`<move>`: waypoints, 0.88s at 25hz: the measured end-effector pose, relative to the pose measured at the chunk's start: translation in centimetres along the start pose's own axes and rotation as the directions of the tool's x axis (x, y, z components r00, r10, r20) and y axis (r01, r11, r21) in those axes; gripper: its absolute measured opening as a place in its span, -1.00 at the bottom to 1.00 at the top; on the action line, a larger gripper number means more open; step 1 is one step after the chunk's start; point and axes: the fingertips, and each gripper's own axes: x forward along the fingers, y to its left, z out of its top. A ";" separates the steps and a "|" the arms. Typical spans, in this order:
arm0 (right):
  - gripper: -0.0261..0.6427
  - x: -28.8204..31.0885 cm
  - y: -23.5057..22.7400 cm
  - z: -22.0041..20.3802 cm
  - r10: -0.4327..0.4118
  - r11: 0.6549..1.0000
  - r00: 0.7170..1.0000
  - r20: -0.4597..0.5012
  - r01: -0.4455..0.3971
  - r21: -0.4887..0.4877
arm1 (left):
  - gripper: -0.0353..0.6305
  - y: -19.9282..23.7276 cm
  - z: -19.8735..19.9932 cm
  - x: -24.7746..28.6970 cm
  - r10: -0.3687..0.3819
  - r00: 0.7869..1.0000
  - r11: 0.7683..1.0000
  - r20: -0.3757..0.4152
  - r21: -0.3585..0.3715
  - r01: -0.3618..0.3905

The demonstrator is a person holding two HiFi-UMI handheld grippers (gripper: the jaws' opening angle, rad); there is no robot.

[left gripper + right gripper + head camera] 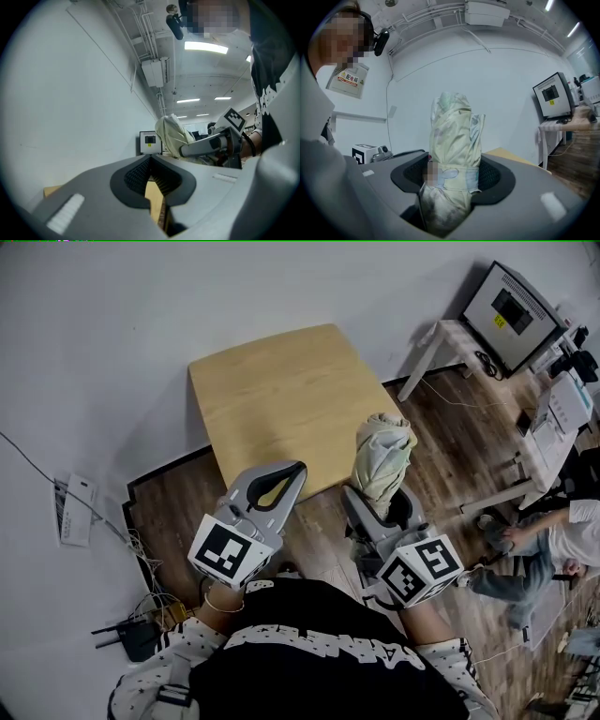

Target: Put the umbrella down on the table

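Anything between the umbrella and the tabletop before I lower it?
Nothing visible. The umbrella stands upright in the right tool by the near edge of the table, whose top is bare. The left tool, shut, hangs off to the left.

— What sort of place is this?

— A lab or test room in an office building, I'd say. Long strip lights and exposed pipes run across the ceiling, with a boxy unit mounted beneath them.

— Not a home, then?

— No. The walls are plain white and the floor is wood-look. A monitor sits on a white counter. A router and loose cables lie on the floor, a printed notice hangs on the wall, and a small wooden counter stands by it.
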 end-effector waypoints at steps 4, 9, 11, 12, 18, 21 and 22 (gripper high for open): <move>-0.03 0.4 0.2 -0.1 -0.004 1.000 1.000 -0.011 0.004 -0.003 | -0.90 0.8 -0.2 -0.3 0.013 1.000 1.000 -0.002 -0.006 -0.013; -0.03 1.1 0.2 -0.4 -0.024 1.000 0.999 -0.025 0.024 0.001 | -0.90 1.7 -1.0 -1.1 0.017 1.000 0.999 -0.008 -0.032 -0.017; -0.03 1.2 0.1 -0.4 -0.022 1.000 0.999 -0.030 0.022 -0.002 | -0.90 1.8 -1.2 -1.3 0.027 0.999 0.999 -0.021 -0.039 -0.028; -0.03 1.0 0.0 -0.4 -0.017 1.000 0.999 -0.032 0.017 -0.004 | -0.90 1.6 -1.2 -1.3 0.034 0.999 0.999 -0.030 -0.042 -0.035; -0.03 2.5 -0.5 -0.5 0.009 1.000 0.999 -0.038 -0.009 -0.017 | -0.90 3.0 -1.6 -1.1 0.074 0.997 0.997 -0.011 -0.026 -0.074; -0.03 4.2 -0.5 -0.3 0.018 1.000 0.999 -0.044 -0.019 -0.013 | -0.90 4.7 -1.6 -1.1 0.088 0.996 0.996 -0.009 -0.023 -0.088; -0.03 4.9 -0.5 -0.2 0.020 1.000 0.999 -0.046 -0.021 -0.011 | -0.90 5.3 -1.5 -1.2 0.093 0.996 0.995 -0.010 -0.021 -0.093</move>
